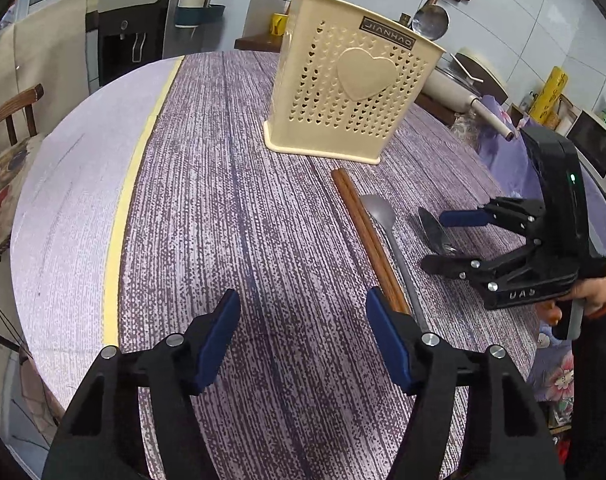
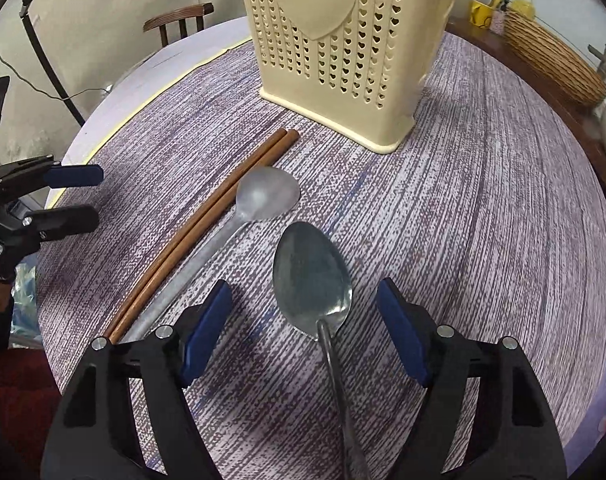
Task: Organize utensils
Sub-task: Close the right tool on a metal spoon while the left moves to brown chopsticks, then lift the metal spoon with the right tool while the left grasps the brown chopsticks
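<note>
Purple woven tablecloth [image 2: 483, 200], cream holder [image 2: 335, 52] standing far, chopsticks [image 2: 207, 220] lying left, right gripper [image 2: 303, 320] gaping around steel spoon [image 2: 311, 276], not touching, left gripper [image 1: 303, 328] hanging open, empty.

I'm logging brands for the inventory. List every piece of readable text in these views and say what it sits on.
"JIANHAO": dark plate on the cream utensil holder, seen upside down in the left wrist view.
"UAS": my best reading of the raised letters on the body of the right claw; unclear.
Jars and packets on the shelves behind: too small and blurred to read.
Water dispenser: small mark, unreadable.
Right wrist view: no readable text.
</note>
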The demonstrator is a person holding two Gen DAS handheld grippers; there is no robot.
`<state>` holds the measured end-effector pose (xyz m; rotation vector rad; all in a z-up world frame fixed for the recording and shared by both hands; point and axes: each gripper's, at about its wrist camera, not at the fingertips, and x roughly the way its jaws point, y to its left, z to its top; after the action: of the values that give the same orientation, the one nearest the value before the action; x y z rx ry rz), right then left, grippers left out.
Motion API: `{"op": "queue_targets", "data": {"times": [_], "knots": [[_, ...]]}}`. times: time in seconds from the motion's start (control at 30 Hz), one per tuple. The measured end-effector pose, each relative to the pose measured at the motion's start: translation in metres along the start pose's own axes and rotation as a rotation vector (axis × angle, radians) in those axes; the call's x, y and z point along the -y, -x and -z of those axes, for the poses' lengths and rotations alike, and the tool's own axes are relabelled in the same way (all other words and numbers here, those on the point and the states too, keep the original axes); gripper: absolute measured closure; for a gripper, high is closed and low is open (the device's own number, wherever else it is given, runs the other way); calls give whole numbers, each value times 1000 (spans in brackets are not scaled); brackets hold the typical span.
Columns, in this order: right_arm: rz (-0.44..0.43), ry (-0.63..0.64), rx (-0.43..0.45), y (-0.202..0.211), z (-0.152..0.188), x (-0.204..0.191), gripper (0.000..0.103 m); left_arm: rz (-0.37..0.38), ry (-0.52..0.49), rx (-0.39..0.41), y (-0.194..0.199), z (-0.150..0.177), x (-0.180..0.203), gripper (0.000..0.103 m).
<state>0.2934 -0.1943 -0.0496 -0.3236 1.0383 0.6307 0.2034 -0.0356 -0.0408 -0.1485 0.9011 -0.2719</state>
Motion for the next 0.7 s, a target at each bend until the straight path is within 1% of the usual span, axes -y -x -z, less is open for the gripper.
{"op": "queue_targets", "data": {"times": [0.07, 0.1, 0.13, 0.2, 0.27, 0.37, 0.53, 0.7], "knots": [[24, 10, -16, -2, -4, -4, 35, 1, -8, -4, -1, 0, 2, 39], [20, 11, -21, -2, -6, -5, 38, 1, -12, -6, -2, 0, 3, 40], [18, 20, -24, -1, -6, -8, 44, 3, -15, -7, -3, 0, 4, 41], [15, 20, -24, 1, -7, -8, 49, 4, -24, -15, -6, -1, 7, 42], [29, -3, -21, 2, -7, -9, 63, 8, -33, -24, -8, -2, 9, 45], [48, -56, -16, 7, -2, -7, 63, 15, -50, -37, -14, -5, 16, 48], [103, -212, -12, 11, 5, -7, 63, 31, -92, -59, -25, -10, 32, 52], [125, -334, 22, 18, 15, -6, 63, 6, -135, -67, -37, -15, 44, 56]]}}
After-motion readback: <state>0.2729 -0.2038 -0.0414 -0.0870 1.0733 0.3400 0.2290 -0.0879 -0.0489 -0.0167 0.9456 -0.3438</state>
